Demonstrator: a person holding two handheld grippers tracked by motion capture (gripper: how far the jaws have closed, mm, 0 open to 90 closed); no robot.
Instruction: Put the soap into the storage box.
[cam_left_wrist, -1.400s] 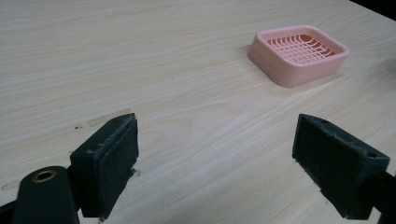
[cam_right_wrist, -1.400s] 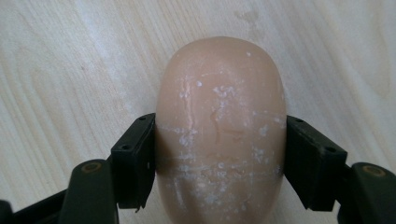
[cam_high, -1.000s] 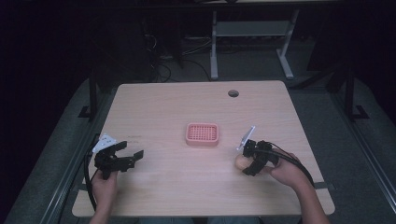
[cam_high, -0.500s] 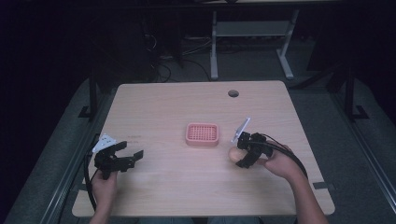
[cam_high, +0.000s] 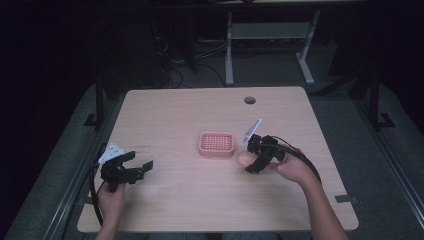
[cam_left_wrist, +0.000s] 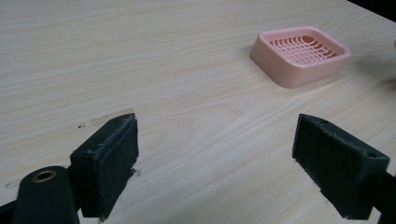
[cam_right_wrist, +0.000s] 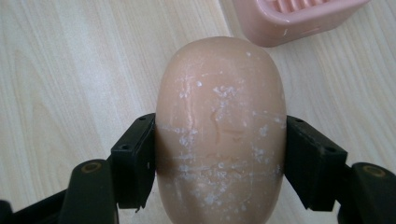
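Right gripper (cam_right_wrist: 219, 154) clamped on soap bar (cam_right_wrist: 219, 135), jaws pressing both sides; pink soap dish (cam_high: 216, 144) just beside. Left gripper (cam_left_wrist: 219, 158) jaws apart, holding nothing.

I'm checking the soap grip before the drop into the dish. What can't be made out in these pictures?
- Soap: its underside and near end, right gripper view, hidden by its own bulk and the bottom edge.
- Dish: cut off by the top edge there.
- Soap, high view: too small to tell if it touches the table.
- Left gripper: body cut off below.
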